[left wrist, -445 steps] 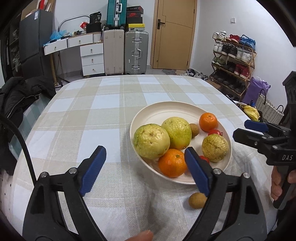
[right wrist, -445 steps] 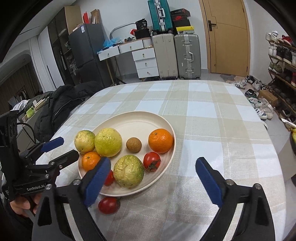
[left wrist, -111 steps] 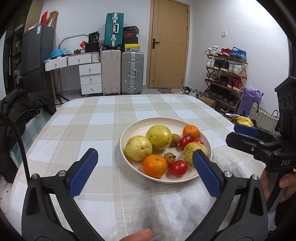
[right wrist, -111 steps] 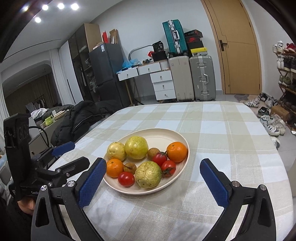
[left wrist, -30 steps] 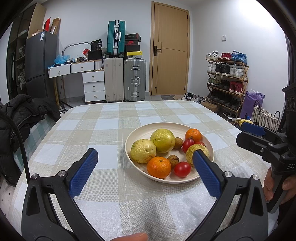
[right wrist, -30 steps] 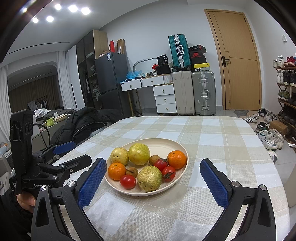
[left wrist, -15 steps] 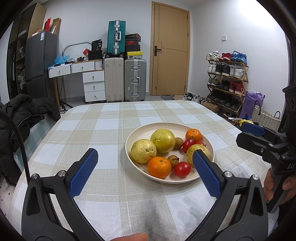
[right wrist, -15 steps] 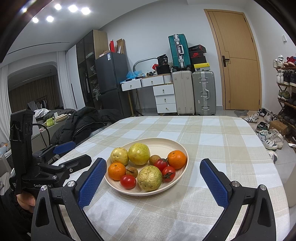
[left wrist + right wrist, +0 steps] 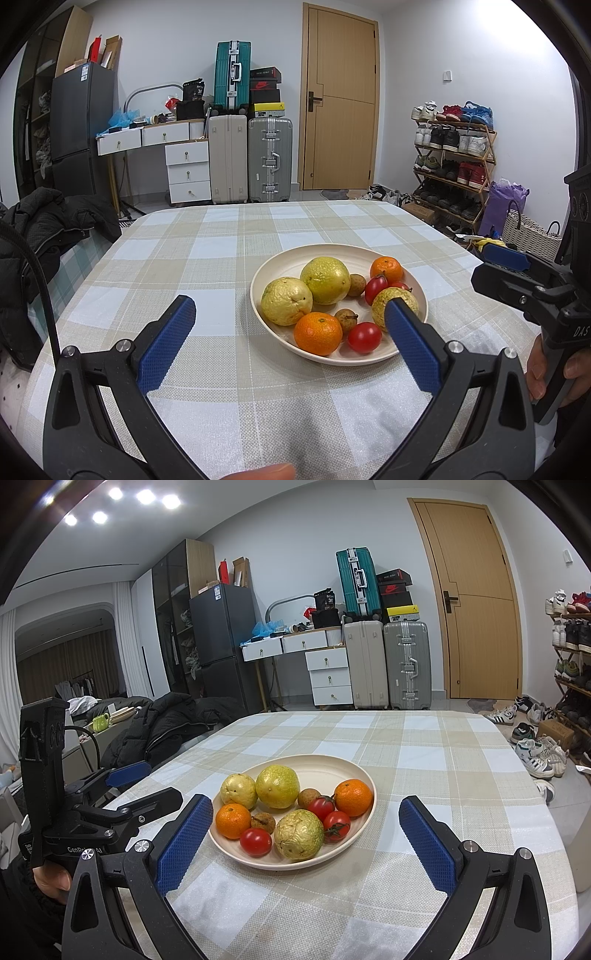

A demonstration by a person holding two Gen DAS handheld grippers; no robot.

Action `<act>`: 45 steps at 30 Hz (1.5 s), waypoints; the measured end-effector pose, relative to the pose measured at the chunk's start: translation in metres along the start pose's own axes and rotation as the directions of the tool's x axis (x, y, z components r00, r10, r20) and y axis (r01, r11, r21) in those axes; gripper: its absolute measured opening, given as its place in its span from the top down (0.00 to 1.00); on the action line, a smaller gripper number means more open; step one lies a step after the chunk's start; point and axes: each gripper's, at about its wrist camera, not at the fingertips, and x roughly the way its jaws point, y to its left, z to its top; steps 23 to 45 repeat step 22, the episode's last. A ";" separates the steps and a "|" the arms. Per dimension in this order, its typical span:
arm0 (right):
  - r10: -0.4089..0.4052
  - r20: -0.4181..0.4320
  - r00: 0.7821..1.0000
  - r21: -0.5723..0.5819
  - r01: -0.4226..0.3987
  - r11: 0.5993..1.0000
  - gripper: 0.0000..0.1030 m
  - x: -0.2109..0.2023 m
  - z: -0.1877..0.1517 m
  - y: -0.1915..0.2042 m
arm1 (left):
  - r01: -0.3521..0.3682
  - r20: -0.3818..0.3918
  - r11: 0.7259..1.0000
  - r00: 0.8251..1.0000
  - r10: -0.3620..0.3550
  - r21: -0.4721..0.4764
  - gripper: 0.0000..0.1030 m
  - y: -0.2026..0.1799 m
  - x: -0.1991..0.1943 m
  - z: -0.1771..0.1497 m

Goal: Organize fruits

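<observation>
A cream plate [image 9: 280,266] [image 9: 325,766] on the checked tablecloth holds all the fruit: yellow-green guavas [image 9: 286,301] [image 9: 277,786], oranges [image 9: 317,333] [image 9: 353,797], red tomatoes [image 9: 364,336] [image 9: 255,842] and small brown longans [image 9: 346,318] [image 9: 263,821]. My left gripper [image 9: 290,332] is open and empty, held above the near table edge before the plate. My right gripper [image 9: 306,834] is open and empty, also short of the plate. Each gripper shows in the other's view, the right one [image 9: 517,273] and the left one [image 9: 122,786].
The table [image 9: 221,258] is covered by a beige and white checked cloth. A dark jacket [image 9: 33,229] lies on a chair at the left. Suitcases [image 9: 251,158], drawers and a shoe rack [image 9: 450,162] stand beyond the table.
Over the last second nothing has visibly moved. Since 14.8 s ago, the loose longan and tomato beside the plate have come to lie in it, and both grippers have drawn back.
</observation>
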 end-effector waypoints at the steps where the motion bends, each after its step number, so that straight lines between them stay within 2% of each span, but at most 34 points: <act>1: 0.001 -0.001 1.000 0.000 -0.001 1.000 0.00 0.000 0.000 0.000 | 0.000 0.000 1.000 1.000 0.000 0.000 0.01 0.000 0.000 0.000; 45: -0.001 0.000 1.000 0.000 0.001 1.000 0.00 0.000 0.000 0.000 | -0.003 0.001 1.000 1.000 0.003 0.000 0.01 0.001 0.000 0.000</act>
